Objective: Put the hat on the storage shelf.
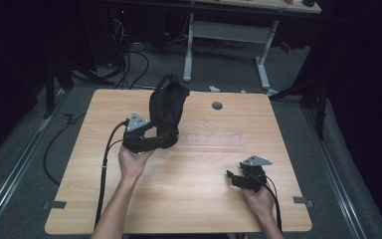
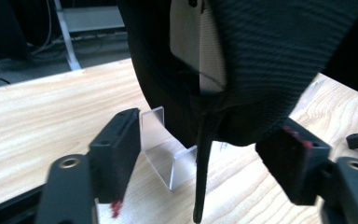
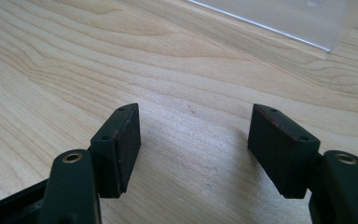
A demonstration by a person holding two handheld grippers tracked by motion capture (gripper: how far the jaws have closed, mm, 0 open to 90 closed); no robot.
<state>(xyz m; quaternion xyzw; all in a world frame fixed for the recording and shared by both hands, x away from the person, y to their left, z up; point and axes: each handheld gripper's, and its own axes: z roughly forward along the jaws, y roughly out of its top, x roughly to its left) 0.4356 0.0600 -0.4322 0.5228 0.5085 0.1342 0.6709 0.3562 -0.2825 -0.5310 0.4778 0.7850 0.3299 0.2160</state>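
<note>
- The high view was taken from above the person's side of the counter [image 1: 189, 189], facing forward and down; it took in the whole top, the floor around it and a second table's legs beyond.
- The left gripper view looked along the left gripper [image 2: 205, 158] from low and close, level with the counter [image 2: 42, 116], at a black shoe [image 2: 261, 70] on a clear stand [image 2: 165, 149] directly ahead.
- The right gripper view looked along the right gripper [image 3: 193, 149], tilted down, very near the counter [image 3: 121, 51].
- The high view shared the shoe [image 1: 166, 107] and left gripper [image 1: 144, 142] with the left gripper view, and the wood near the right gripper [image 1: 246, 179] with the right gripper view.
</note>
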